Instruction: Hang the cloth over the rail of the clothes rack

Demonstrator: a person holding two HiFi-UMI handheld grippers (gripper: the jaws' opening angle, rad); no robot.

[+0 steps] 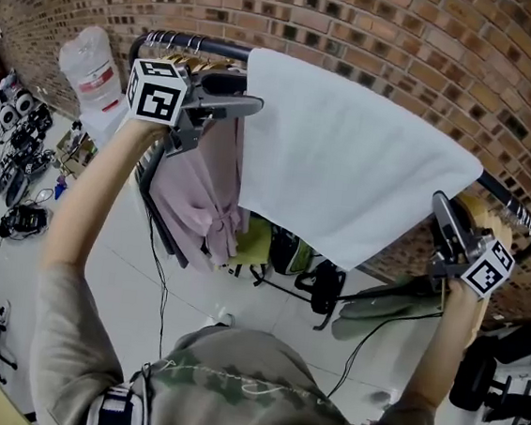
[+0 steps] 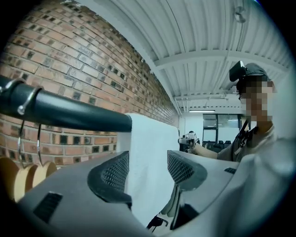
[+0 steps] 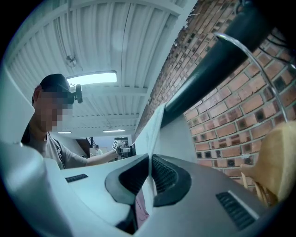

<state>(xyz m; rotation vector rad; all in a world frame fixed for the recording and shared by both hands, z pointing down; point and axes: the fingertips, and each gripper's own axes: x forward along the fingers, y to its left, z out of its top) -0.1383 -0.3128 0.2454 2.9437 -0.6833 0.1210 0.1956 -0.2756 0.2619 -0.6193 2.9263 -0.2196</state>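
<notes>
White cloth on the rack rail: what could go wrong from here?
The right gripper is shut on the white cloth; moving off before opening could drag it off the black metal rail. The left gripper, open beside the cloth's other edge, might snag it or the wooden hangers nearby.

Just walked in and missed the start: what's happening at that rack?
A person is draping a white cloth over the clothes rack's rail using two handheld grippers. The right gripper is shut on one edge. The left gripper has its fingers apart around the other edge, not pinching it. The cloth already lies over the rail.
</notes>
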